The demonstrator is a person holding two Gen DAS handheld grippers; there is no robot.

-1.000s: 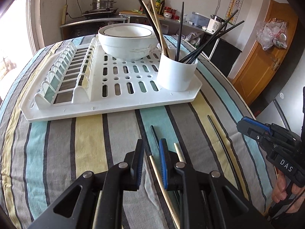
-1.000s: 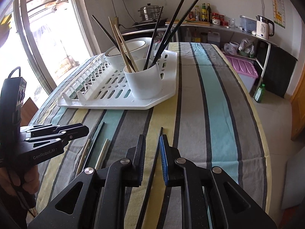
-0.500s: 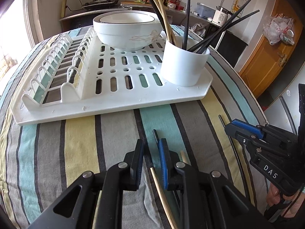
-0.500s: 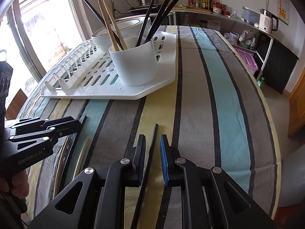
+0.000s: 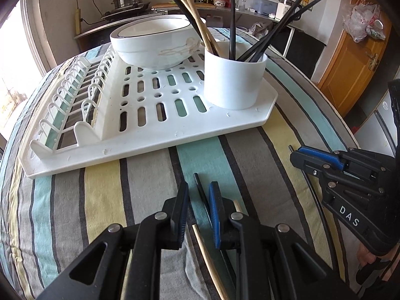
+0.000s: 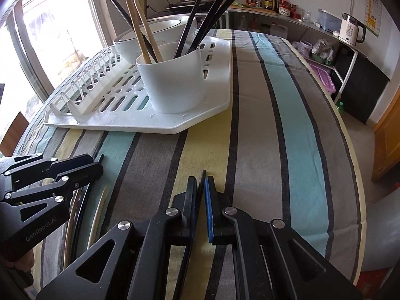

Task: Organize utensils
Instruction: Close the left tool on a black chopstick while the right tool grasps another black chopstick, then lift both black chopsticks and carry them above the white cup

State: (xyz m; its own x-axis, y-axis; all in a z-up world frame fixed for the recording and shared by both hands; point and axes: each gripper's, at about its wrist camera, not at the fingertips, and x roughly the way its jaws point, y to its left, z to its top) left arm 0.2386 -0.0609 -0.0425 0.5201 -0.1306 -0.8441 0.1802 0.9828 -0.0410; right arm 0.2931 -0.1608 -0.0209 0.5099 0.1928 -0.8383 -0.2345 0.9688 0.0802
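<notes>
A white cup [image 5: 232, 87] [image 6: 175, 85] stands on the white dish rack [image 5: 150, 137] [image 6: 140, 127] and holds several black and wooden chopsticks. More chopsticks lie loose on the striped cloth. My right gripper [image 6: 200, 180] [image 5: 296, 156] is shut on a black chopstick [image 6: 202, 175] that lies flat on the cloth. My left gripper [image 5: 199, 187] [image 6: 97, 163] is low over the cloth with its jaws a little apart. Another black chopstick [image 5: 200, 187] lies between them, untouched by the pads. A wooden chopstick [image 5: 207, 252] runs under the left gripper.
A white bowl [image 5: 155, 45] [image 6: 150, 35] sits on the rack behind the cup. The rack's plate slots [image 5: 75, 100] are at the left. The table's right edge [image 6: 350, 150] drops to the floor. A kitchen counter [image 6: 287, 17] with bottles and a kettle [image 6: 352, 28] runs behind.
The right jaws have closed on the black chopstick. Both grippers have come lower and closer to the rack. The left gripper now straddles the black chopstick instead of the wooden one.
</notes>
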